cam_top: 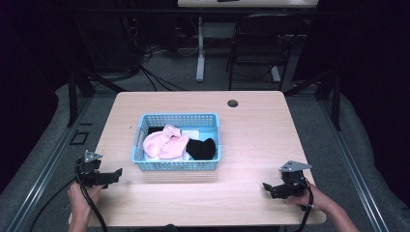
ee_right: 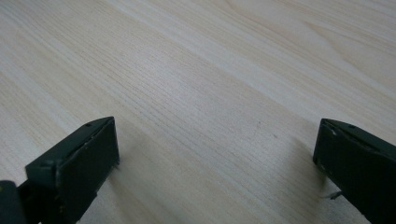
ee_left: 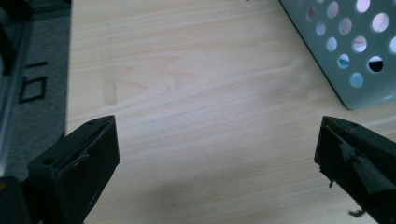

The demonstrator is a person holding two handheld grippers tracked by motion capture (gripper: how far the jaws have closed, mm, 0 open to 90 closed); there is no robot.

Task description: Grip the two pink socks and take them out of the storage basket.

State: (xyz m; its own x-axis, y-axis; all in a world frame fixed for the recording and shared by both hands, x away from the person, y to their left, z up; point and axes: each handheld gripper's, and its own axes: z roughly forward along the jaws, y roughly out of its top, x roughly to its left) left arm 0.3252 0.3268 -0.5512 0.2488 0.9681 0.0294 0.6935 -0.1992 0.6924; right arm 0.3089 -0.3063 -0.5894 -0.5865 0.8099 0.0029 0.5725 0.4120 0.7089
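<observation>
High view looking down and forward over table (cam_top: 251, 140), gripper views close above tabletop, left sharing basket (ee_left: 355, 51) corner.

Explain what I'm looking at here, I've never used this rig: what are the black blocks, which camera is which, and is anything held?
A person sits at a wooden table and holds a hand tool with two jaws in each hand: the left gripper and the right gripper. The high view looks down from above. The two gripper views come from cameras riding on the tools; the black blocks at the bottom are each tool's own jaws, spread apart, holding nothing. On the table stands a blue basket holding a pink cloth, a black cloth and something white.
</observation>
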